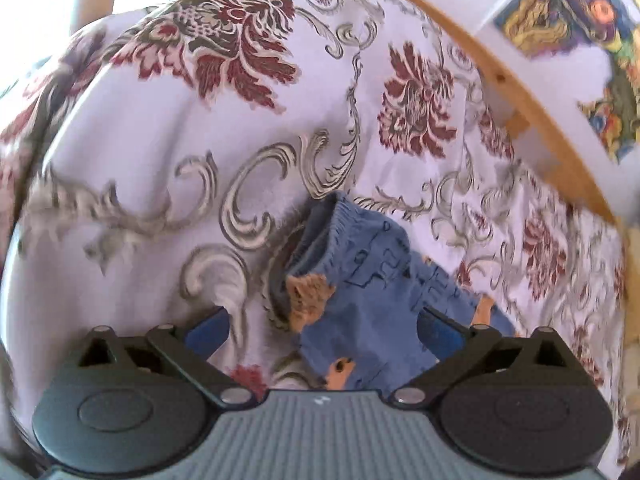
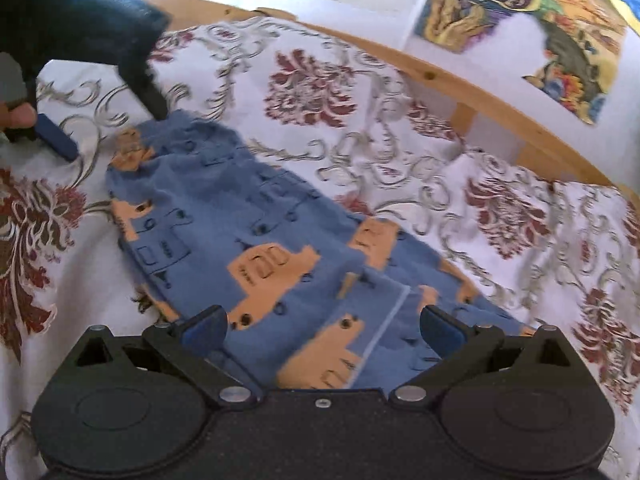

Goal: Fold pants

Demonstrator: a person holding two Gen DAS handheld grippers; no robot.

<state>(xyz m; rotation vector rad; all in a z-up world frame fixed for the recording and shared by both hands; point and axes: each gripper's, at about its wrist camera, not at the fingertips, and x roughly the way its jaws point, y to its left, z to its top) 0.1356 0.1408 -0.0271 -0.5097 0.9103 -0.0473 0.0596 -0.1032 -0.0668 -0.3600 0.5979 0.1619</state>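
Small blue pants (image 2: pixel 248 220) with orange vehicle prints lie flat and slantwise on a floral bedspread (image 2: pixel 400 152), the elastic waist end at the far left. My right gripper (image 2: pixel 324 324) is open over the near end, with cloth showing between its blue pads. In the right wrist view my left gripper (image 2: pixel 108 128) is at the waist end, open, one black finger touching the top edge. In the left wrist view the left gripper (image 1: pixel 324 328) stands open over the waistband of the pants (image 1: pixel 372 292), gripping nothing.
The bedspread (image 1: pixel 160 128) covers the whole surface, slightly wrinkled. A wooden rail (image 2: pixel 460 84) runs along the far side, with a white wall and colourful pictures (image 2: pixel 520 20) behind it. A hand (image 2: pixel 16 116) holds the left gripper at the far left edge.
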